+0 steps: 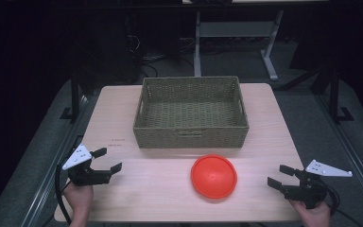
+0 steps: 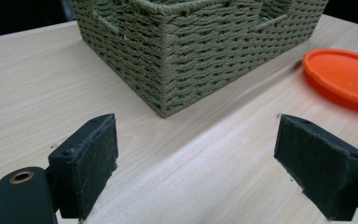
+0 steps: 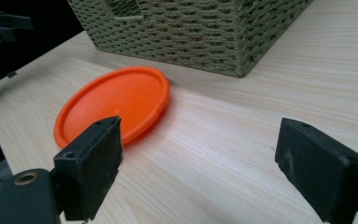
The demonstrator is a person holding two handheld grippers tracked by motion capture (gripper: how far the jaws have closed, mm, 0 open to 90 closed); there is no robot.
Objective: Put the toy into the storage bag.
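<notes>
An orange round plate (image 1: 213,176) lies upside down on the wooden table (image 1: 160,189), just in front of a woven green-grey basket (image 1: 191,112). My left gripper (image 1: 108,160) rests at the table's left front, open, nothing between its jaws, pointing toward the basket's corner (image 2: 165,70); the plate's rim (image 2: 340,77) shows to its right. At the right front, my right gripper (image 1: 280,176) stands open and empty, aimed at the plate (image 3: 114,102) and the basket (image 3: 191,32) behind it. Each gripper is held by a hand at the table's near edge.
The basket looks empty inside. Bare tabletop lies between the two grippers and around the plate. Beyond the table's far edge stand dark desk legs and cables (image 1: 146,56) on the floor.
</notes>
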